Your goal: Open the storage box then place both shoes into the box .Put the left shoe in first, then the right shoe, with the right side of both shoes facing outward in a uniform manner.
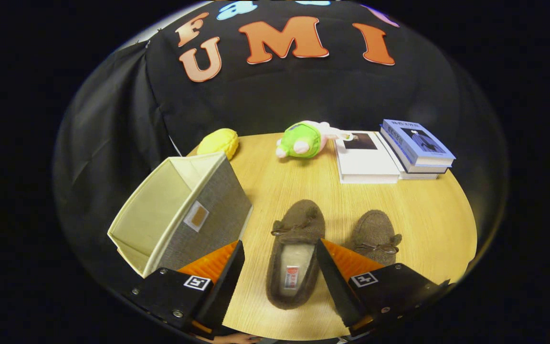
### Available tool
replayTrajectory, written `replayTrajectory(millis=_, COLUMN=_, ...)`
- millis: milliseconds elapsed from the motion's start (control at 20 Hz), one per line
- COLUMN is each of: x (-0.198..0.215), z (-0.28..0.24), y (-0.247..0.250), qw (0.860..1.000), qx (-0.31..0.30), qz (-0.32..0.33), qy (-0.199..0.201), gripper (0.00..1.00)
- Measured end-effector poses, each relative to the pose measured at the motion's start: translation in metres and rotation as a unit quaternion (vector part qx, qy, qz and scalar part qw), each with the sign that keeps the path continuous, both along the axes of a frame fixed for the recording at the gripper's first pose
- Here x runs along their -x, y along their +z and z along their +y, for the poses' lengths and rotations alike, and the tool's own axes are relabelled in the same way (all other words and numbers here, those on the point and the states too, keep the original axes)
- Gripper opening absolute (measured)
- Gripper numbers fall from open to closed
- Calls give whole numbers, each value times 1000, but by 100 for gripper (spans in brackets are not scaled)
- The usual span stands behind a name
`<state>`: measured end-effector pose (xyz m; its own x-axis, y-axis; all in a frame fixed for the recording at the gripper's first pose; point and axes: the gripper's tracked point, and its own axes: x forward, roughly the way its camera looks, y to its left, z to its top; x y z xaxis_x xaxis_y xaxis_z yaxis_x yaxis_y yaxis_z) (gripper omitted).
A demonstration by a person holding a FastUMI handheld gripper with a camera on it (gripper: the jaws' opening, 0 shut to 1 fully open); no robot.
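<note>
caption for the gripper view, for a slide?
Open gripper with jaws straddling the left slipper on the table; right slipper beside it, storage box open nearby.

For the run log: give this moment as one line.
gripper: open, straddling left shoe | right shoe: on table | storage box: open, empty

Gripper (pixel 280 253) low and level, jaws wide apart (nothing clamped between them).
</note>
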<state>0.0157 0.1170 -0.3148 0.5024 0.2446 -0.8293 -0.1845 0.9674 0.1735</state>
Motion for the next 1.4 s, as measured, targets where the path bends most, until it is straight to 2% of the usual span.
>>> replayTrajectory(millis=100, x=5, z=-11, y=-23, qw=999, qx=-3, qz=36, qy=-18, gripper=86)
replayTrajectory(millis=250, x=9, z=-18, y=-44, qw=998, qx=15, qz=50, qy=-29, gripper=78)
replayTrajectory(millis=500, x=2, z=-17, y=-70, qw=998, qx=33, qz=47, qy=-31, gripper=75)
replayTrajectory(millis=600, x=-2, z=-21, y=-77, qw=997, qx=51, qz=41, qy=-33, gripper=67)
replayTrajectory(millis=700, x=-8, z=-27, y=-83, qw=996, qx=76, qz=32, qy=-38, gripper=55)
replayTrajectory(millis=750, x=-8, z=-28, y=-87, qw=995, qx=81, qz=34, qy=-40, gripper=46)
replayTrajectory(millis=900, x=-9, z=-26, y=-93, qw=995, qx=74, qz=46, qy=-45, gripper=40)
replayTrajectory(millis=1000, x=-13, z=-30, y=-94, qw=994, qx=78, qz=45, qy=-56, gripper=31)
replayTrajectory(millis=1050, x=-13, z=-31, y=-95, qw=994, qx=78, qz=48, qy=-65, gripper=22)
replayTrajectory(millis=1150, x=-13, z=-32, y=-95, qw=993, qx=72, qz=55, qy=-82, gripper=11)
replayTrajectory(millis=1250, x=-12, z=-31, y=-91, qw=992, qx=64, qz=58, qy=-93, gripper=5)
replayTrajectory(millis=1400, x=-13, z=-24, y=-78, qw=993, qx=50, qz=46, qy=-101, gripper=4)
